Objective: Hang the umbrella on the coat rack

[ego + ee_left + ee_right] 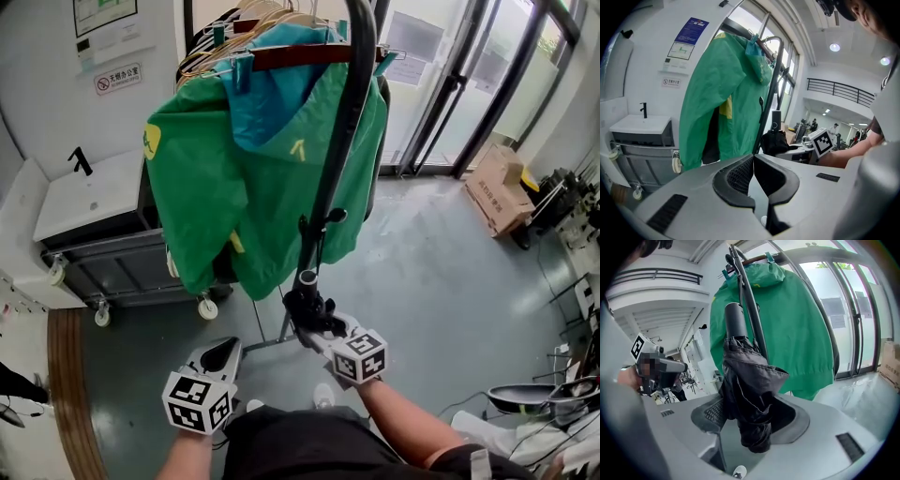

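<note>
The right gripper point(317, 326) is seen with its jaws pinching a folded black umbrella point(747, 380). The bunched fabric is clamped between the jaws, and the grey cylindrical handle point(735, 319) stands upright beyond the jaw tips. In the head view the umbrella point(306, 306) is held low, just beside the dark pole of the coat rack point(343, 122). Whether it touches the pole cannot be told.

Ahead of and above the right jaws, a green jacket point(797, 319) with a blue hood lining is hung from a hanger on the rack's top bar. The umbrella is not yet hung on the rack.

The left gripper point(753, 165) is held with its jaws pressed together at the tips, and nothing is caught between them. Straight ahead of these jaws the rack pole point(767, 110) is seen. The jacket point(722, 108) is ahead and to the left of them, the umbrella point(774, 140) ahead and slightly to the right. In the head view the left gripper point(221, 355) is kept low above the grey floor point(441, 281), apart from the rack.
</note>
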The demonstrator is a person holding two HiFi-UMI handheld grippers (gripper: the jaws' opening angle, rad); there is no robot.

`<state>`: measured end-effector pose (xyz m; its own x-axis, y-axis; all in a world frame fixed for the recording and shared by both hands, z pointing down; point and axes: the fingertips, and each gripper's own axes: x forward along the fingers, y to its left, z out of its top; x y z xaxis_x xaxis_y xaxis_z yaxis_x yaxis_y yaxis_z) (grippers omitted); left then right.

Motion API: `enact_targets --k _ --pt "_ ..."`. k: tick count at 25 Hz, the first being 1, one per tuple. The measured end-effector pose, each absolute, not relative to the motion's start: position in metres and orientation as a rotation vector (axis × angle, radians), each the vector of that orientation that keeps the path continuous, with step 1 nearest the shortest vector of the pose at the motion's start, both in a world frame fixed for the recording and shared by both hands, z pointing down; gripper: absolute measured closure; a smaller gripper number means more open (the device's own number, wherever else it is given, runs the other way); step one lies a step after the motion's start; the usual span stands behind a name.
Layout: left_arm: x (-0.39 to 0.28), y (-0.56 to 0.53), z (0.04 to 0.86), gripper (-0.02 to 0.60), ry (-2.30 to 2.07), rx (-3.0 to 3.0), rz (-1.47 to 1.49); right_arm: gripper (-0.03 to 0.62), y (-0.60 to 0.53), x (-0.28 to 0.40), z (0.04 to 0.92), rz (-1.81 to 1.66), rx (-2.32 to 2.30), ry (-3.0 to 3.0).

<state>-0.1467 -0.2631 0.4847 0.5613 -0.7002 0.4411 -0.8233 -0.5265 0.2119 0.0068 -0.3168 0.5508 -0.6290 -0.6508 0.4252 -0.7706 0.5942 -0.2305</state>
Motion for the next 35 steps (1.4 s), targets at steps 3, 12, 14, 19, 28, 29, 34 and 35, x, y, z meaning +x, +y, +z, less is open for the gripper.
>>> enact_targets --k 3,12,14,19,28,29,34,35 --pt "-0.155 -0.263 0.485 0.566 -1.237 2.401 0.431 0.368 -0.317 0.005 0.552 0.579 1.187 -2.532" --pt "-0.170 -0.263 0.488 0.566 -1.198 2.422 0.424 0.361 -0.316 0.005 0.556 0.611 1.279 -2.501" --pt "-0.171 -0.261 0.490 0.566 -1.181 2.427 0.425 0.359 -0.313 0.008 0.558 0.645 1.310 -2.485" --pt "-0.174 -0.256 0.497 0.566 -1.130 2.439 0.441 0.361 -0.298 0.014 0.569 0.735 1.388 -2.451" --pt "-0.165 -0.250 0.504 0.566 -1.049 2.479 0.457 0.538 -0.259 0.026 0.572 0.703 1.481 -2.392" --pt "-0.162 -0.249 0.503 0.566 -1.048 2.482 0.456 0.567 -0.256 0.026 0.567 0.703 1.480 -2.404" --pt "-0.140 -0.235 0.495 0.566 -1.043 2.496 0.421 0.583 -0.233 0.020 0.538 0.739 1.406 -2.517" --pt "-0.134 -0.233 0.493 0.566 -1.044 2.501 0.414 0.583 -0.231 0.022 0.529 0.717 1.395 -2.543"
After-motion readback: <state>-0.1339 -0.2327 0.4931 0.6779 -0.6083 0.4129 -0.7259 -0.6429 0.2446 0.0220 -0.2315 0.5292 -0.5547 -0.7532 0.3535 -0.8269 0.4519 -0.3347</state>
